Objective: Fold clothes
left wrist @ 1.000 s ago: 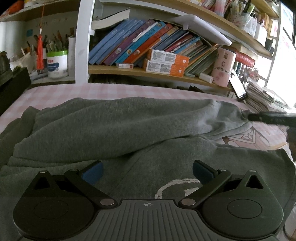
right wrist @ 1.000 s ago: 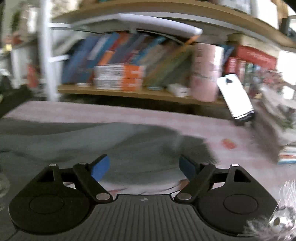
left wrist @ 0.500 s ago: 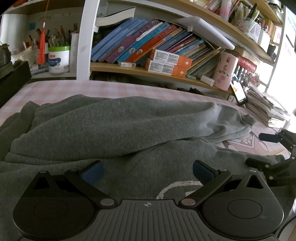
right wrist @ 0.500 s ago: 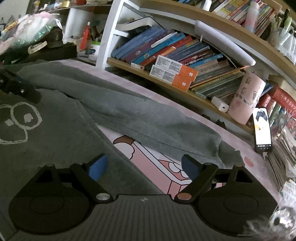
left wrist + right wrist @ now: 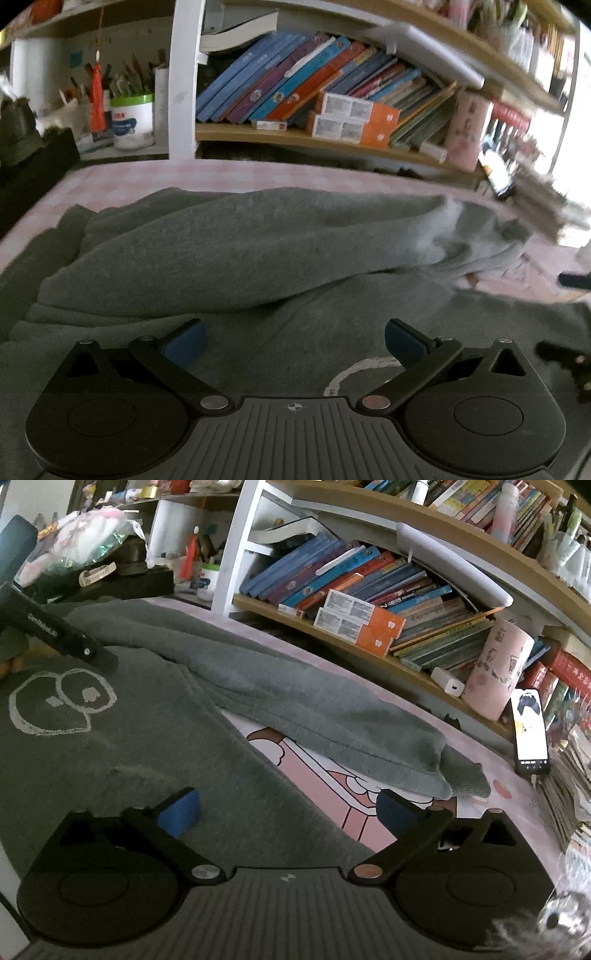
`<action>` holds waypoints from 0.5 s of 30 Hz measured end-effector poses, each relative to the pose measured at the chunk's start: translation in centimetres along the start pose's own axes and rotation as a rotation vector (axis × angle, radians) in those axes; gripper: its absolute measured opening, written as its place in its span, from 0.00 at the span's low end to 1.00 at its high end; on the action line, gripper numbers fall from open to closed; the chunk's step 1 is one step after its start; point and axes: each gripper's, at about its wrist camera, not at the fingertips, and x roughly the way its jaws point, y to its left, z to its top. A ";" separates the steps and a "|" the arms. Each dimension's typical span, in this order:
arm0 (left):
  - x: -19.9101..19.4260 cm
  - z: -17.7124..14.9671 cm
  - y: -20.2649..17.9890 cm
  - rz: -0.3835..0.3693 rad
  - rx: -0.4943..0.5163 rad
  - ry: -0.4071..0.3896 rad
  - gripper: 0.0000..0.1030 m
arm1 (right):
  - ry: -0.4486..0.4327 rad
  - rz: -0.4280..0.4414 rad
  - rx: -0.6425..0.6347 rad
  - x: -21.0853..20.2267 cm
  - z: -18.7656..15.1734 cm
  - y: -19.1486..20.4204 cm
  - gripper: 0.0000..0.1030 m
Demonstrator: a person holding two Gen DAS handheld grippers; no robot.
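Grey fleece sweatshirt (image 5: 155, 738) lies spread on the pink printed table cover (image 5: 354, 805), body w/ the white cartoon print (image 5: 59, 701) at near left, one sleeve (image 5: 325, 716) folded across the far side, cuff ending at right near the phone (image 5: 530, 734).

What changed: a sec ago the right gripper (image 5: 288, 808) was low over the sleeve end; now it's pulled back toward the near side and rolled, looking down the right edge of the body. Its jaws have just been opening and stand spread wide, nothing between the blue pads (image 5: 179, 812), only cloth and cover beneath them. So sleeve is let go and stays where laid.

Left gripper (image 5: 293, 343) barely shifted: hovers over the chest area, jaws spread, nothing pinched.

Meaning, prob: one sleeve fold done, both tools free. Right gripper sits just above the body's right hem edge, so next grab likely that side or bottom hem. Fleece is thick and limp, so a shallow pinch may catch one layer only.
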 end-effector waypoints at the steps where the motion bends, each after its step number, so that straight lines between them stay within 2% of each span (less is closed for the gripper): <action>1: 0.1 0.0 -0.4 0.027 0.021 0.011 1.00 | -0.001 -0.003 -0.003 0.0 0.0 0.1 1.00; 4: 0.4 0.0 -1.3 0.077 0.078 0.033 1.00 | -0.004 -0.011 -0.014 -0.1 -0.1 0.2 1.00; 10: 0.2 0.2 -1.1 0.074 0.076 0.047 1.00 | -0.002 -0.005 -0.008 -0.1 0.0 0.0 1.00; 12: -0.4 0.1 -1.5 0.060 0.107 0.016 1.00 | 0.005 0.010 0.011 0.1 0.0 -0.5 1.00; 15: -1.7 0.0 -2.2 0.043 0.171 -0.075 1.00 | 0.022 0.045 0.059 0.3 0.0 -1.2 1.00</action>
